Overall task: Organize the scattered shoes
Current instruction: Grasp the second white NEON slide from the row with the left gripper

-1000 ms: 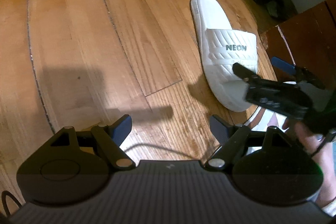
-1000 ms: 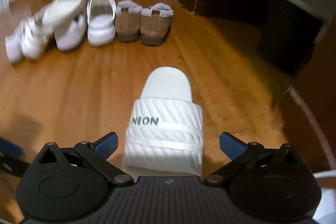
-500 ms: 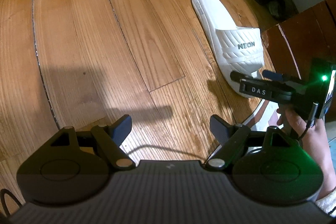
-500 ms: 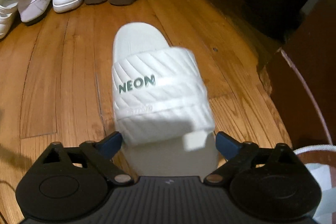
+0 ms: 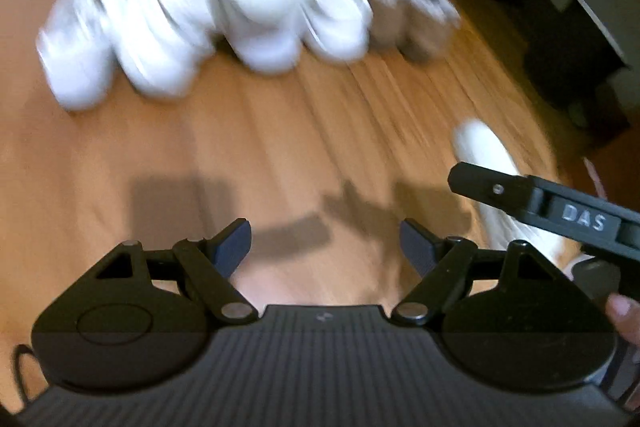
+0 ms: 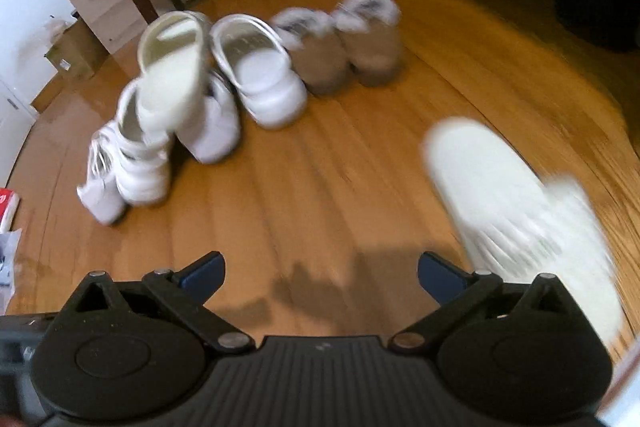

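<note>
A: Slide (image 6: pixel 516 215), white, lay flat on the wooden floor (image 6: pixel 340 195), alone and apart from the other footwear. It sat to the right of the right gripper (image 6: pixel 320 277), just beside that gripper's right-hand finger, not between the fingers.

B: Which way did it run?

A: Its long axis ran slantwise: the bare rounded end pointed away, toward the row of shoes (image 6: pixel 248 83), and the strap end lay nearest the camera, off to the right. The pictures were blurred, so the printing on the strap could not be read.

B: And the grippers?

A: Both were spread wide with nothing between the fingers. The left gripper (image 5: pixel 326 247) hovered over bare floor to the left of the slide, well apart from it. From the left camera the slide (image 5: pixel 492 163) showed only in part, half hidden behind the black body of the right gripper.

B: So which hand was nearer?

A: The right one, clearly. My reading is that it would need to swing right to bring the slide between its fingers, then carry it toward the row, which lay beyond the slide and to its left
</note>
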